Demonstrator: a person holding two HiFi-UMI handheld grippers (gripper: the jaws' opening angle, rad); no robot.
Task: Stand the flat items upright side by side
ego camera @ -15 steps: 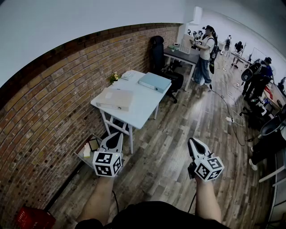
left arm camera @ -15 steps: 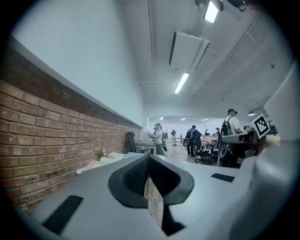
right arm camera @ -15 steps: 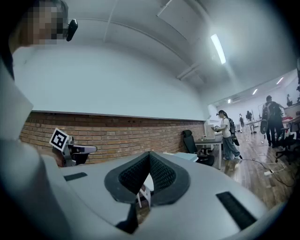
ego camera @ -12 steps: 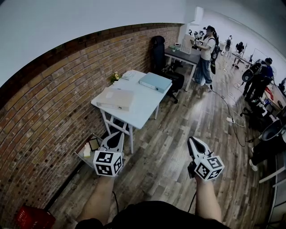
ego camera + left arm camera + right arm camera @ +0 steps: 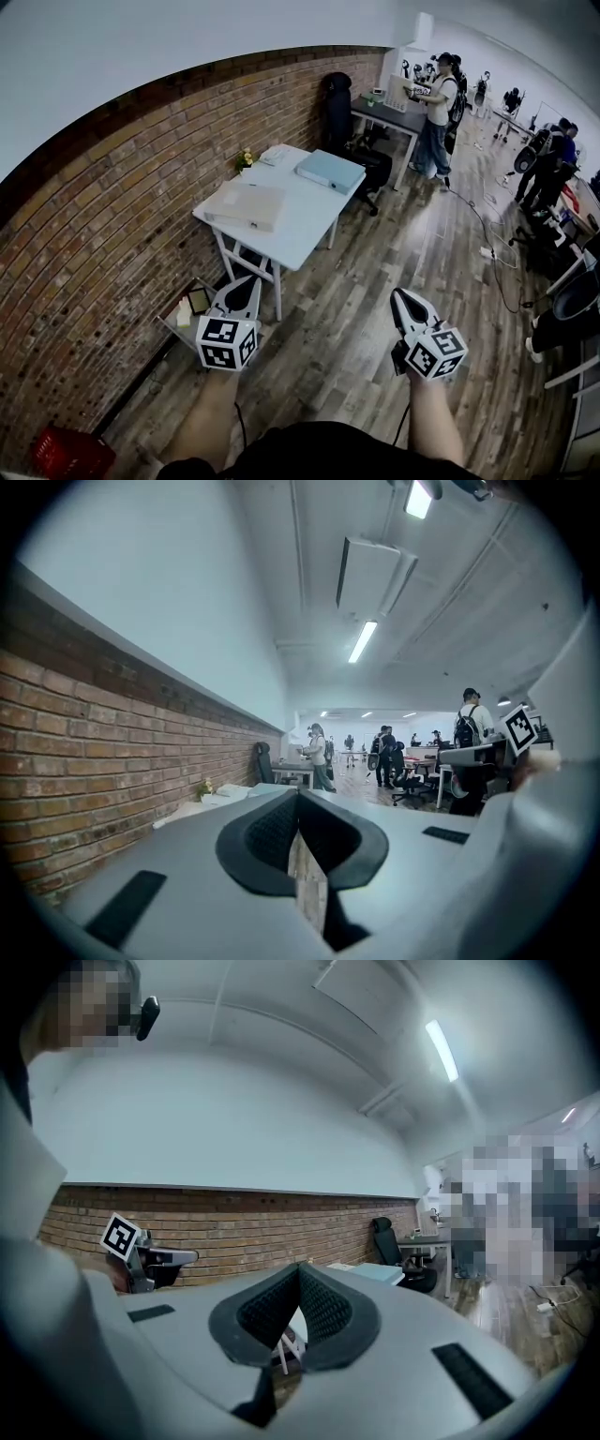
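Note:
A white table [image 5: 298, 234] stands by the brick wall, a few steps ahead of me. On it lie flat a beige binder [image 5: 246, 206] and a light blue binder [image 5: 330, 171], with some papers [image 5: 276, 157] at the far end. My left gripper [image 5: 247, 281] is held low over the floor, short of the table, shut and empty. My right gripper [image 5: 397, 296] is level with it on the right, also shut and empty. In the left gripper view the left gripper [image 5: 298, 801] has its jaws together; in the right gripper view the right gripper [image 5: 300, 1271] is the same.
A small flower pot [image 5: 245, 160] sits at the table's wall side. A black office chair [image 5: 339, 114] and a dark desk [image 5: 394, 114] stand beyond. A low tray [image 5: 192, 305] with small items lies by the wall, a red basket [image 5: 68, 456] behind. Several people stand far right.
The head view has shifted slightly, so the table sits a touch further right. Both grippers have stayed shut in almost the same place.

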